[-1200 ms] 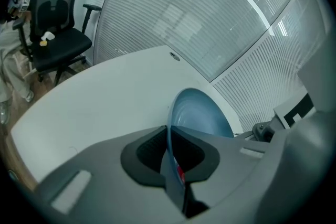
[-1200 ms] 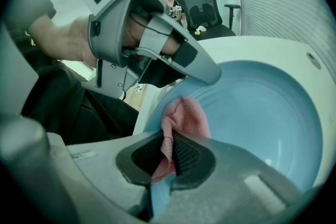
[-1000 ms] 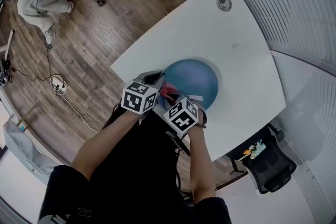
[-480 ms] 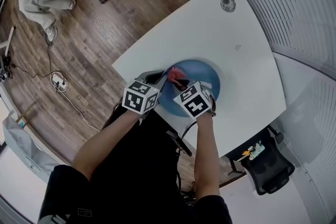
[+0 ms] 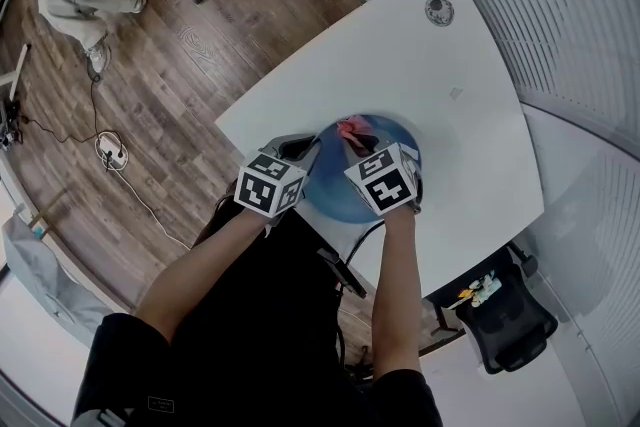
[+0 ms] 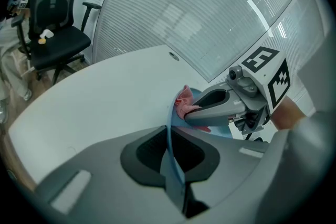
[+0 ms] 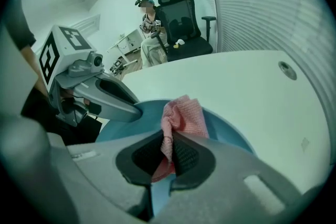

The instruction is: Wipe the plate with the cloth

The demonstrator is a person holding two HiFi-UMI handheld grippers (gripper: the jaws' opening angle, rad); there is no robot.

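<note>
Pink cloth pinched in right tool, angled steeply down over blue plate; left tool clamps rim.

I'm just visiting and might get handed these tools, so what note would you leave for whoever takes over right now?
Left gripper: jaws shut on the rim of the blue plate, steadying it on the white table.
Right gripper: jaws shut on the pink cloth, bunched over the plate's inside.
Done: both grips are made and the cloth is at the plate. How much has been wiped cannot be told.
Left: finish wiping the plate, then probably let go of both.
</note>
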